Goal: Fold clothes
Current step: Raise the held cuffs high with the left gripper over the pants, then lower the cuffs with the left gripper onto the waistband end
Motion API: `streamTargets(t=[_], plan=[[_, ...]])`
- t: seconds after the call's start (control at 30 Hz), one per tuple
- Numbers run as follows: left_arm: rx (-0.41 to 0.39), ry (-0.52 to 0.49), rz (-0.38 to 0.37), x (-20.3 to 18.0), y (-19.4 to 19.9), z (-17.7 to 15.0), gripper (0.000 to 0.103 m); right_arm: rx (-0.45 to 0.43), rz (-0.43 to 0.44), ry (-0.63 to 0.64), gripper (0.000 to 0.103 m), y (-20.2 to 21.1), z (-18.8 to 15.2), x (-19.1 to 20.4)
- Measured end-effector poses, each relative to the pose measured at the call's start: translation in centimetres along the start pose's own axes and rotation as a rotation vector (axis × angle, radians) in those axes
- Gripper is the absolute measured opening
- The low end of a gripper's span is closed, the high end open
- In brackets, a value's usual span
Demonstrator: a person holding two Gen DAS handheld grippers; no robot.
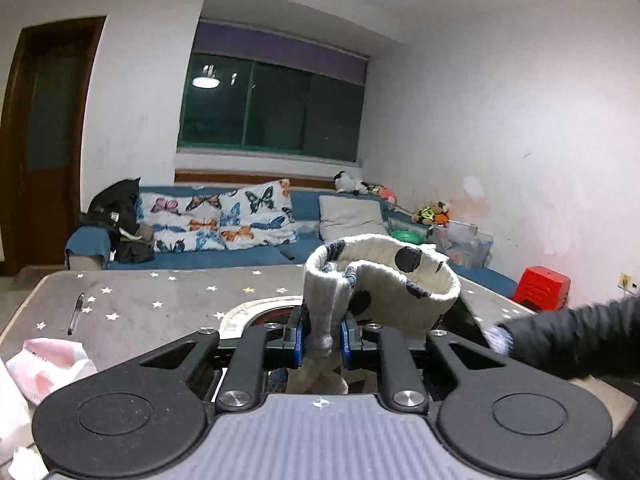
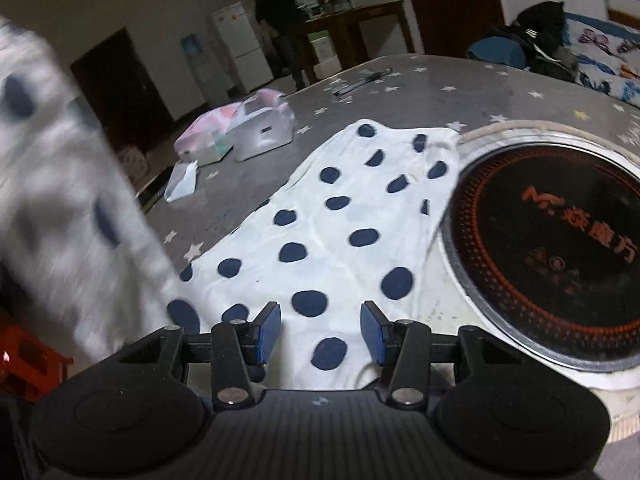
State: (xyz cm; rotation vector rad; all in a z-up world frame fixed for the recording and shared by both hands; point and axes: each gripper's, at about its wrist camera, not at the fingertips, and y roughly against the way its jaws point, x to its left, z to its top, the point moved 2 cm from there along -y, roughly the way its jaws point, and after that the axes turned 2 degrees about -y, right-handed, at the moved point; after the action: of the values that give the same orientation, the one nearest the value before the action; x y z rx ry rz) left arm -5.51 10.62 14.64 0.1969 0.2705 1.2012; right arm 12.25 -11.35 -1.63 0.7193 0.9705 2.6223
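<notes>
Garment (image 2: 332, 216): white knit, navy dots; 1 part lies flat on the grey star-print table (image 2: 400, 92), its edge touching the round cooktop (image 2: 552, 256) rim. Another part is lifted clear of the table.
Left gripper (image 1: 320, 338): clenched on a bunched fold of the garment (image 1: 380, 280); cuff-like opening curls above it.
Right gripper (image 2: 320, 334): jaws apart, empty, over the flat part beside the cooktop.
Lifted cloth left of the cooktop: motion-blurred, cut off by the frame.
Dark sleeve (image 1: 572, 336): blurred.
</notes>
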Motion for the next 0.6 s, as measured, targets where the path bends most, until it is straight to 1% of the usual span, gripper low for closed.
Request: streamTargets(t=[0.17, 0.27, 0.33, 0.4, 0.5, 0.6], plan=[[0.063, 0.030, -0.007, 3.4, -4.8, 0.4, 0.019, -0.025, 0.011, -0.053, 0.045, 0.7, -0.3, -0.9], [0.111, 0.050, -0.013, 5.5, -8.1, 0.0, 0.019, -0.045, 0.007, -0.093, 0.045, 1.1, -0.5, -1.5], [0.152, 0.070, -0.003, 7.1, -10.5, -0.6, 0.019, -0.059, 0.002, -0.119, 0.045, 1.4, -0.7, -2.0], [0.189, 0.110, -0.019, 8.8, -12.6, -1.4, 0.019, -0.069, -0.003, -0.141, 0.045, 1.7, -0.8, -2.4], [0.232, 0.152, 0.003, 10.9, -15.2, -2.7, 0.019, -0.075, -0.014, -0.178, 0.045, 2.0, -1.3, -3.1], [0.268, 0.193, 0.032, 12.7, -16.9, -3.9, 0.020, -0.088, -0.019, -0.198, 0.045, 2.3, -1.7, -3.3]])
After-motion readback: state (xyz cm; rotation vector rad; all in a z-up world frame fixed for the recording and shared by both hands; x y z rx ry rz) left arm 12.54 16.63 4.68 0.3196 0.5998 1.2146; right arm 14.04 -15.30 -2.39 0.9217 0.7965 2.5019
